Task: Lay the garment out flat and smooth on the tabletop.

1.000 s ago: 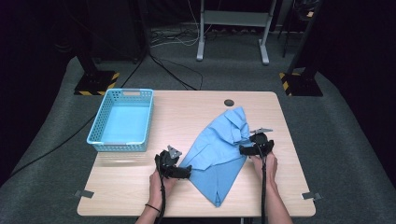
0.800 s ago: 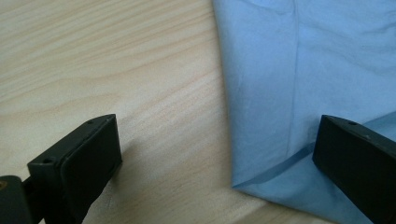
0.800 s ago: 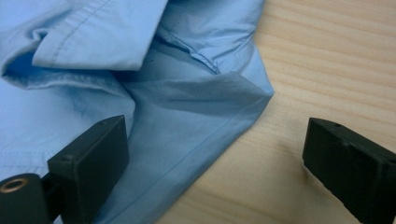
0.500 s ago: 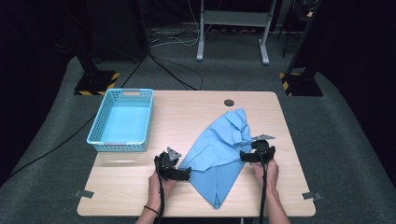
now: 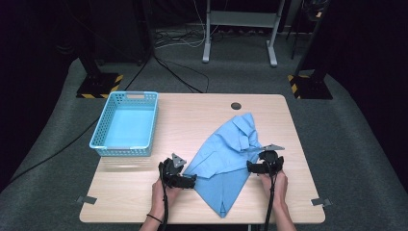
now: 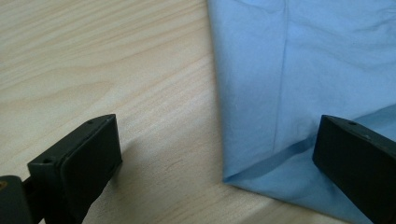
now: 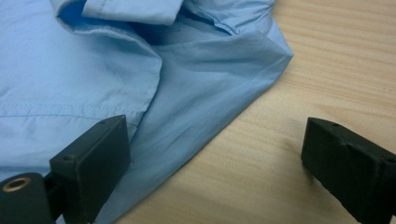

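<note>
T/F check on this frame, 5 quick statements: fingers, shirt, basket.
1. The left gripper has its fingers spread open at the shirt's edge. True.
2. The right gripper is shut on the blue shirt. False: its fingers stand apart, with the cloth's edge and bare wood between them.
3. The shirt lies inside the blue basket. False: it lies on the table, to the right of the basket.
4. The basket holds nothing. True.
5. Both grippers are on the same side of the shirt. False: one is at its left edge, the other at its right.
</note>
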A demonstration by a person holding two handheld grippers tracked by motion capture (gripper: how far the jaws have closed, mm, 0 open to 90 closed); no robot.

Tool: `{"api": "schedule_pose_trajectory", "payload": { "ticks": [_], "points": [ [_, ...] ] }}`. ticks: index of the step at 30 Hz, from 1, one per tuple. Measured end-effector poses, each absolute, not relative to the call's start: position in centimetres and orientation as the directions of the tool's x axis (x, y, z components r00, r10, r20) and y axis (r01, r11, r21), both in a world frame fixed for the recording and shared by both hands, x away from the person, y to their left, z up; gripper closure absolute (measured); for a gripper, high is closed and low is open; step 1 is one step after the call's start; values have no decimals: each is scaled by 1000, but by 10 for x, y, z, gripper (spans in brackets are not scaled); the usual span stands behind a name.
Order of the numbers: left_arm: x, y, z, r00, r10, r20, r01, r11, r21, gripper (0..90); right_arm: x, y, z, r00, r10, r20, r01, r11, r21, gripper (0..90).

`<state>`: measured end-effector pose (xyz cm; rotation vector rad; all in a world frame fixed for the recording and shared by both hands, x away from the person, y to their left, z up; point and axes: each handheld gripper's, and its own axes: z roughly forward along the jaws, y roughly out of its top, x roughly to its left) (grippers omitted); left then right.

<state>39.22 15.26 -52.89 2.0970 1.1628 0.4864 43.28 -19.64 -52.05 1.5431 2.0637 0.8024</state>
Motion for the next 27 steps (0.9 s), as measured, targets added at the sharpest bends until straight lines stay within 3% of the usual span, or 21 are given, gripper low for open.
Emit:
{"api": "schedule_pose_trajectory", "payload": {
  "ticks": [27],
  "points": [
    [381,159,-529,581,814,-1,570,-406,714,6,396,-187,-525,-290,957,0,664,202,720,86]
  ]
}}
